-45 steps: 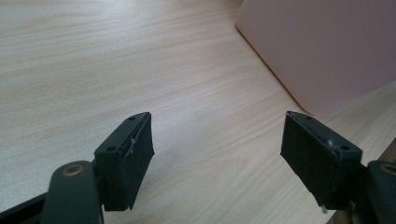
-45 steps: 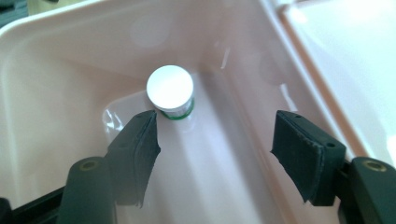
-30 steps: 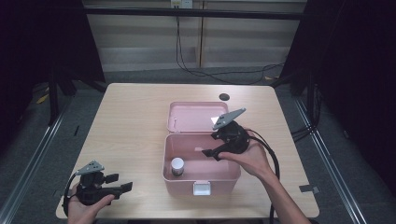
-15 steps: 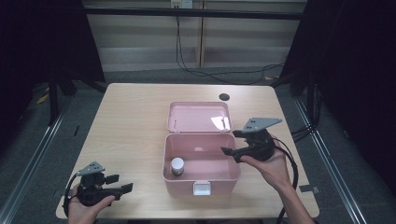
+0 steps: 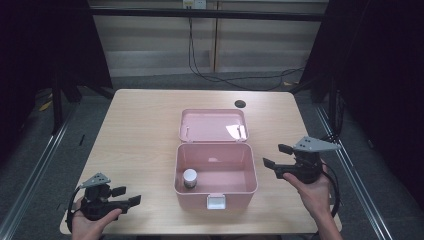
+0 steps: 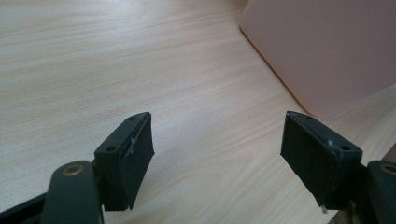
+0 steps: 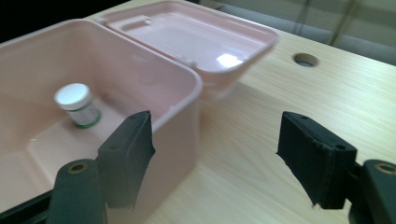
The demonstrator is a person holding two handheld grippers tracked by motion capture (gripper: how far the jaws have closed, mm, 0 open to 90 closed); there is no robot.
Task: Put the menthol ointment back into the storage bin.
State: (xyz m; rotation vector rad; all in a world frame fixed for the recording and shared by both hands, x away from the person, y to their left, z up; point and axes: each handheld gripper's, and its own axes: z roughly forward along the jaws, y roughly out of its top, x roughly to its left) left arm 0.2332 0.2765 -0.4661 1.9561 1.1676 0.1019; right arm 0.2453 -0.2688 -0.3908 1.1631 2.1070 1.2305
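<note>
Your right gripper [image 5: 274, 156] has drawn back from the pink box [image 5: 216, 186] to its right side, jaws just spread wide and empty. That box holds the small white-capped jar [image 5: 189, 178], upright by its left wall, lid [image 5: 214, 125] open behind. Your left gripper [image 5: 127, 196] rests released at the table's [image 5: 140, 130] near-left corner.

A pale wood-grain tabletop [image 5: 145, 130] with rounded corners fills the middle of the high view; a round dark cable hole [image 5: 240, 104] sits near its far edge, toward 1 o'clock. At 12 o'clock a light panelled wall [image 5: 150, 50] rises behind a dark horizontal bar [image 5: 210, 14], with black cables [image 5: 210, 75] hanging down and trailing across the grey floor [image 5: 30, 165]. Dark curtains [image 5: 380, 75] close in at 3 and 9 o'clock. Metal floor rails [image 5: 45, 160] run alongside the tabletop.
</note>
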